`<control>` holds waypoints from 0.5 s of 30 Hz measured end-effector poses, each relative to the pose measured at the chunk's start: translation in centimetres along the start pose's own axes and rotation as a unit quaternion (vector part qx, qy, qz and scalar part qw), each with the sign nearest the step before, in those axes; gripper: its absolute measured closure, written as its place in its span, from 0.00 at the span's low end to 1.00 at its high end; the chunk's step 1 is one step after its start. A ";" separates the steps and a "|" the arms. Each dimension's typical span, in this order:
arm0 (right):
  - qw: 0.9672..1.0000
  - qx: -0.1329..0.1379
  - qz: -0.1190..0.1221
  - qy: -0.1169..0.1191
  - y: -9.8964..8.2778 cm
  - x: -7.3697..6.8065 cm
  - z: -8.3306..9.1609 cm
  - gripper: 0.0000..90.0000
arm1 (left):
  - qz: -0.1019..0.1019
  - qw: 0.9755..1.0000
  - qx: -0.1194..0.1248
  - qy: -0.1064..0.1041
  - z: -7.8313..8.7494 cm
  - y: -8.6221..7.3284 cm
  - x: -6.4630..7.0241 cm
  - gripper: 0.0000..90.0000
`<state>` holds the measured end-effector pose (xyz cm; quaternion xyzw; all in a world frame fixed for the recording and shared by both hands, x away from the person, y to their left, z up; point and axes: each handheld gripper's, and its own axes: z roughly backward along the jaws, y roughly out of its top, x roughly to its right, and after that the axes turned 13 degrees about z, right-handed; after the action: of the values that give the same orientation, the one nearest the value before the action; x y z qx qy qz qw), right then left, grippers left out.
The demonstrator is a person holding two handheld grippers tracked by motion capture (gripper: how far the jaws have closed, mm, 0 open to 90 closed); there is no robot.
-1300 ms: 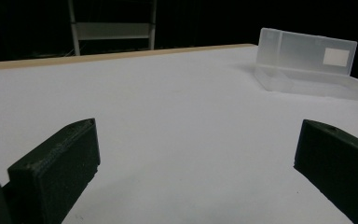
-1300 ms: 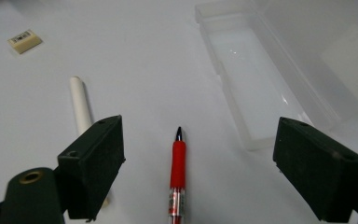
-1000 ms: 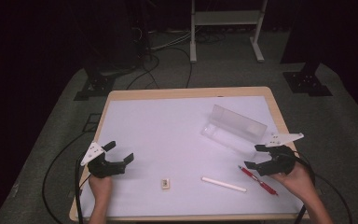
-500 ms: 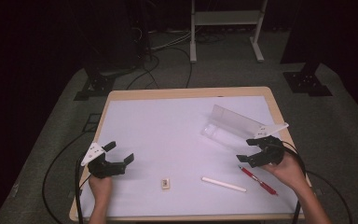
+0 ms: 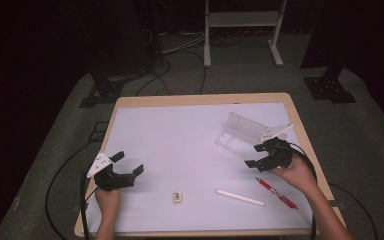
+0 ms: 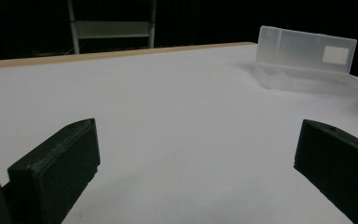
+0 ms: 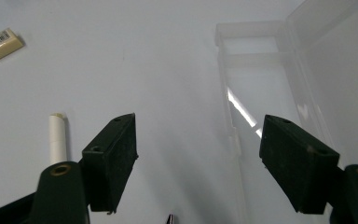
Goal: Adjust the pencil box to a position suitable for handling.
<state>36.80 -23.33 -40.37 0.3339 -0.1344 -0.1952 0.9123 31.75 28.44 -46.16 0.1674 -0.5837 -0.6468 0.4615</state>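
Near edge first: my left gripper (image 5: 122, 172) sits low at the front left of the table (image 5: 130, 102), jaws spread wide with nothing but bare white surface between them, as the left gripper view confirms. Just past the front edge, toward the middle, lies the small eraser (image 5: 177, 196), and to its right the white stick (image 5: 239, 197), possibly chalk or a capped pen, lying flat. Right of that, the red pen (image 5: 275, 192) lies at a slant near my right hand. None of the three is held or touched. My right gripper (image 5: 260, 155) hovers just above and beyond the red pen, jaws apart and empty, though they have just been closing a little; in the right gripper view they frame bare table, with the pen's tip just below them and the white stick off to one side. Farther back on the right stands the clear plastic case (image 5: 245, 131), lid open and upright, tray empty as far as I can see. My judgement: if the items are meant for the case, nothing is packed yet; all three picks and placements remain, plus closing the lid.
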 end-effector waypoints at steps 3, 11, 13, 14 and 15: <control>1.000 0.000 0.003 0.000 0.1 0.2 -0.4 0.30 | 0.000 1.000 0.000 0.000 0.0 0.0 0.0 0.00; 1.000 -0.022 -0.010 0.007 0.0 1.0 -1.6 0.31 | 0.000 1.000 0.000 0.000 0.0 0.0 0.0 0.00; 1.000 -0.024 -0.010 0.008 0.0 1.0 -1.8 0.31 | 0.000 1.000 0.000 0.000 0.0 0.0 0.0 0.00; 1.000 -0.027 -0.009 0.008 0.1 1.1 -2.0 0.31 | 0.001 1.000 0.001 0.000 0.0 0.0 0.0 0.00; 1.000 -0.028 -0.009 0.010 0.1 1.1 -2.1 0.32 | 0.001 1.000 0.000 0.000 0.0 0.0 0.0 0.00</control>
<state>38.62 -22.62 -41.73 0.3116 -0.1171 -0.2040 0.9206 31.75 28.47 -46.15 0.1672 -0.5841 -0.6463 0.4617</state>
